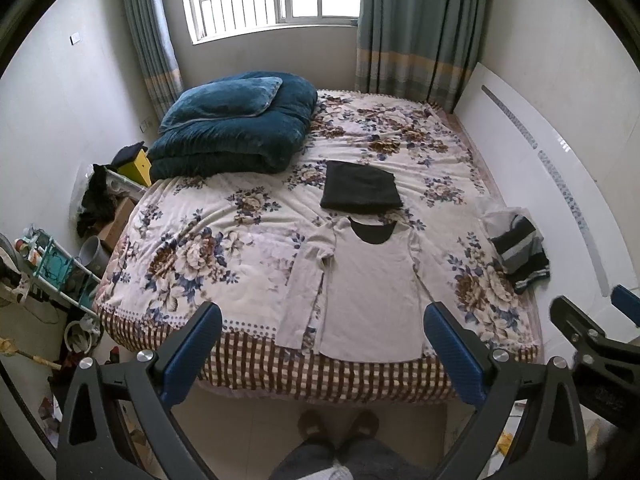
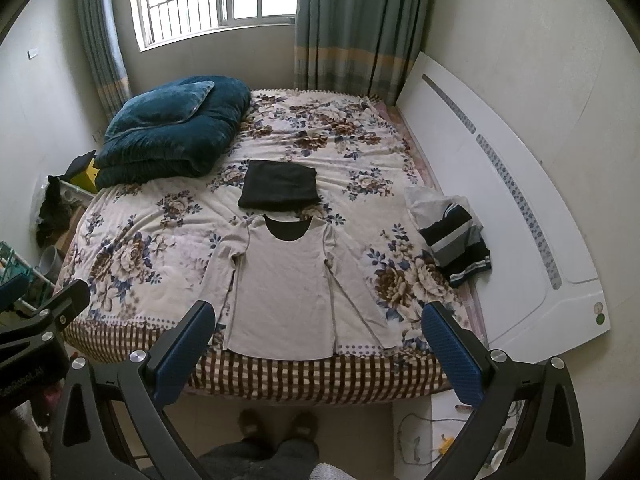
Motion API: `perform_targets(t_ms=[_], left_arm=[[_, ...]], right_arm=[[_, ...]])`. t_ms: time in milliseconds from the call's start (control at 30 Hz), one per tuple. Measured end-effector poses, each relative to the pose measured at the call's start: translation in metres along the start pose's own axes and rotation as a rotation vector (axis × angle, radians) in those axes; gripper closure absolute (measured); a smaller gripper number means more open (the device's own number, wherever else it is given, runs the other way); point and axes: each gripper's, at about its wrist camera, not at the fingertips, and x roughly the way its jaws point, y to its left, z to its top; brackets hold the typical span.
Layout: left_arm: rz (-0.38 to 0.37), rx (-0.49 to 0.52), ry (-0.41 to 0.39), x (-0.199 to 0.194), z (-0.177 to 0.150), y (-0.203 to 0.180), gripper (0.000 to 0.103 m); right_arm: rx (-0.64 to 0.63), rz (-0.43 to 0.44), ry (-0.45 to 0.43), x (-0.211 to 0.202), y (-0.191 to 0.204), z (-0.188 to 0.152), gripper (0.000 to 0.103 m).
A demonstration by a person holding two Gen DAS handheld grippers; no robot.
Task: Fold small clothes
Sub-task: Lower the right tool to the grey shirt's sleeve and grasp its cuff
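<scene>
On the left, a plush teal quilt (image 1: 232, 136) lies folded in a thick block on the bed (image 1: 200, 240). My left tongs (image 1: 322, 344) are wide, holding nothing. Between them lies the flat beige shirt (image 1: 368, 292), sleeves down, at the bed's near edge. Beyond it is a black folded square (image 1: 360, 188). My right tongs (image 2: 318, 342) are also wide and empty. Striped clothes (image 2: 456, 240) lie crumpled on the right.
</scene>
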Motion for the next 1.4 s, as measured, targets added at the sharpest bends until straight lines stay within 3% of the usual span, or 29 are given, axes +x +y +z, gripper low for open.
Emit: perform_targets(t_ms=[133,233,300,500,667,867,1067,1233,1300,1400], left_arm=[[0.057,0.0,-0.037,0.039,0.008,0.009,0.0],[0.095,0.025,-0.026,0.093,0.014,0.012,0.0],[0.074,0.029,-0.009,0.118,0.006,0.015,0.0],[0.044,0.028,0.145,0.23,0.001,0.001,0.0],[0.08,0.014,0.194,0.312,-0.002,-0.022,0.0],[0.136,0.02,0.292,0.422,-0.022,-0.05,0.0],[0.169,0.053,0.459,0.524,-0.063,-0.076,0.0],[0.164,0.085,0.532,0.578,-0.087,-0.096,0.0],[0.151,0.111,0.538,0.591,-0.093,-0.103,0.0],[0.134,0.152,0.542,0.603,-0.102,-0.108,0.0]], right_arm=[[0.05,-0.014,0.03,0.023,0.002,0.008,0.0],[0.12,-0.032,0.077,0.063,-0.006,0.007,0.0],[0.171,-0.051,0.093,0.094,-0.015,0.005,0.0],[0.344,-0.138,0.187,0.211,-0.064,-0.02,0.0],[0.47,-0.176,0.297,0.322,-0.122,-0.052,0.0],[0.664,-0.147,0.426,0.462,-0.216,-0.107,0.0],[0.904,-0.148,0.598,0.577,-0.285,-0.193,0.001],[1.152,-0.108,0.711,0.616,-0.312,-0.264,0.006],[1.238,-0.075,0.73,0.626,-0.312,-0.283,0.018],[1.336,0.013,0.773,0.644,-0.301,-0.302,0.027]])
